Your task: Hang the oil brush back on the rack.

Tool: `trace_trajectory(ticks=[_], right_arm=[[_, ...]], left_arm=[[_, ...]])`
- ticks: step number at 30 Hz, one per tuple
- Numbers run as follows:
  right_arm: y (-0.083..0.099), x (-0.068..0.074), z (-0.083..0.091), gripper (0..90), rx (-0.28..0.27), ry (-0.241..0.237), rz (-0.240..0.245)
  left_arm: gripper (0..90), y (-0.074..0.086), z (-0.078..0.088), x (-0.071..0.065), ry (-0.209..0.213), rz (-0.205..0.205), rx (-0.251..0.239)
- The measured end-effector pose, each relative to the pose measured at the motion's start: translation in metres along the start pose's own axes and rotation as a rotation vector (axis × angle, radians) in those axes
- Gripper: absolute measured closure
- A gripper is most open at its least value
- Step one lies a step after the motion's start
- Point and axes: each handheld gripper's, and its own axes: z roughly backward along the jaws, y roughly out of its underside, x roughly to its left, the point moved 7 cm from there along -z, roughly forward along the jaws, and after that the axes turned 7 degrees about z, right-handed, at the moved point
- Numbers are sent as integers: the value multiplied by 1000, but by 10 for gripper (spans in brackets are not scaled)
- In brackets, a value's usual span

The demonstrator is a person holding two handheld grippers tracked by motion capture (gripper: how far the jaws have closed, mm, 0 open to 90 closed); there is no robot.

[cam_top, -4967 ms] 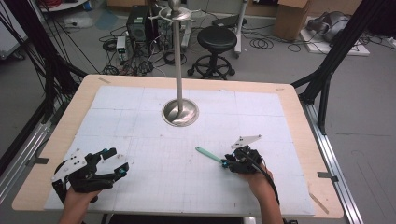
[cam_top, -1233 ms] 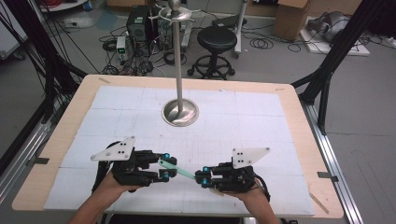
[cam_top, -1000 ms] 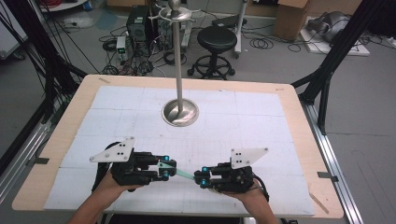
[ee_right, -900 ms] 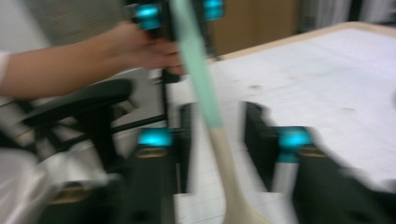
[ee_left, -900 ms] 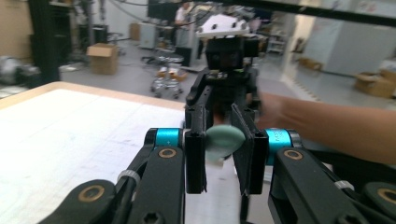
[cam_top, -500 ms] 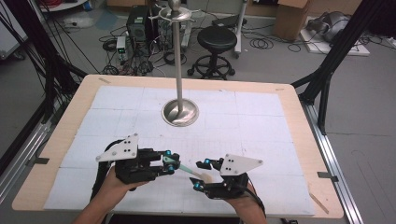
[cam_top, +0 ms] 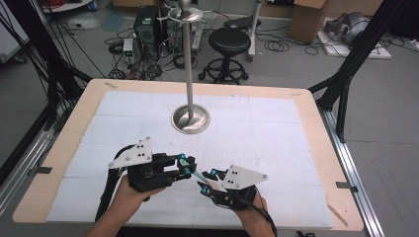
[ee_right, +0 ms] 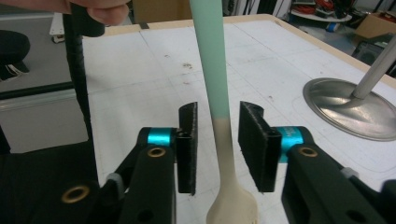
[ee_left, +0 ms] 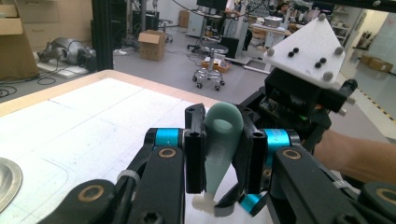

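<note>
A spoon (cam_top: 198, 175) with a mint-green handle and a cream bowl hangs just above the white mat. My left gripper (cam_top: 187, 167) is shut on its handle end, where the hanging hole (ee_left: 226, 125) shows between the pads. In the left gripper view the left gripper (ee_left: 223, 116) points at the right gripper (ee_left: 303, 88). My right gripper (cam_top: 207, 180) faces it from the right. In the right gripper view its jaws stand on either side of the spoon (ee_right: 212, 70) near the neck with small gaps, so the right gripper (ee_right: 217, 112) is open; the jaws have just been closing.
A metal stand with a round base (cam_top: 191, 120) and a tall pole (cam_top: 188, 59) rises at the middle back of the wooden table (cam_top: 316, 128). The base (ee_right: 348, 114) lies close to the right gripper's right. A stool, cables and boxes are on the floor beyond.
The right gripper has slid left along the spoon toward the left gripper, widening its jaws and then narrowing them. The left gripper, still holding the handle, has risen slightly.
</note>
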Motion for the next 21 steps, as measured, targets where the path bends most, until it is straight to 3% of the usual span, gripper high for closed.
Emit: trace_trajectory(ticks=[2,4,12,14,18,21], right_arm=[[-1,0,-1,717,-3,3,3],[-2,1,0,791,-9,4,13],[-5,3,2,814,-14,11,51],[-5,4,2,819,-19,-4,40],[-9,4,8,820,-78,-59,20],[-11,6,12,820,-116,-131,-8]], left_arm=[[759,-2,0,0,-2,6,-8],[758,-2,0,-1,1,15,-13],[741,-2,-1,-3,19,5,-31],[670,-3,-1,-4,39,14,-33],[519,-3,1,-8,94,4,-58],[498,-4,2,-11,137,-6,-79]])
